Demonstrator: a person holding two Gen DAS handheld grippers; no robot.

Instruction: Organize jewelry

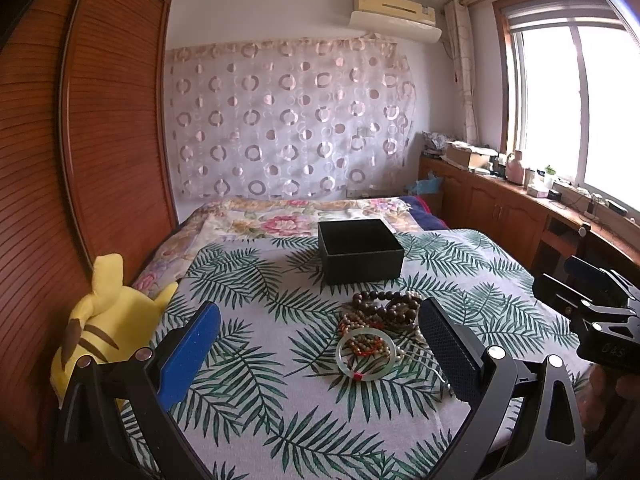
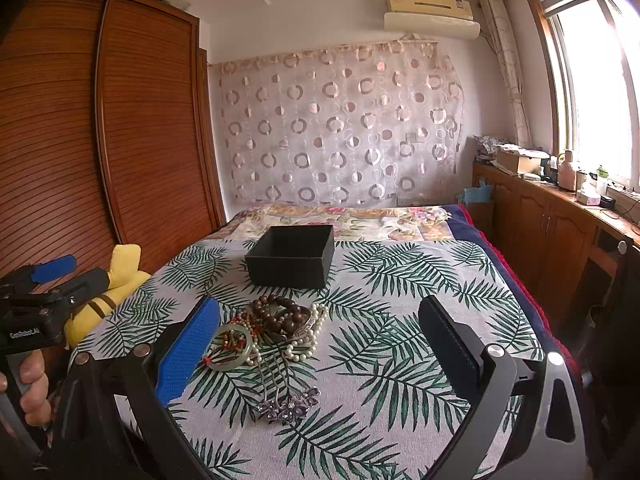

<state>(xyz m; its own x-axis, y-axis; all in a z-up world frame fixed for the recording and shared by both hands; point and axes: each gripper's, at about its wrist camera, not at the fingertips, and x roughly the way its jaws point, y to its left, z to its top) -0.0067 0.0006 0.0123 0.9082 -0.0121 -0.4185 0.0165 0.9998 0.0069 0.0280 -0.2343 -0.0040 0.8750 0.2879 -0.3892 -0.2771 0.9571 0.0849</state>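
While both claws hover above the bed, nothing is gripped.

Left wrist view: left claw (image 1: 320, 344) spread wide, empty, filling the lower frame. Jewelry pile (image 1: 380, 320) lies on the leaf-print cloth (image 1: 256, 292), centre-right, just beside the right finger. Jade bangle (image 1: 366, 354) rests at the pile's lower edge. Open black box (image 1: 360, 251) sits above the pile, apart from it. Yellow plush toy (image 1: 104, 320) at left edge.

Right wrist view: right claw (image 2: 320, 344) spread wide, empty. Pile (image 2: 276, 320) lies left of centre, near the blue finger; pearl strand (image 2: 312, 332) on its right; purple flower hairpins (image 2: 288, 402) below it. Box (image 2: 292, 255) above the pile.
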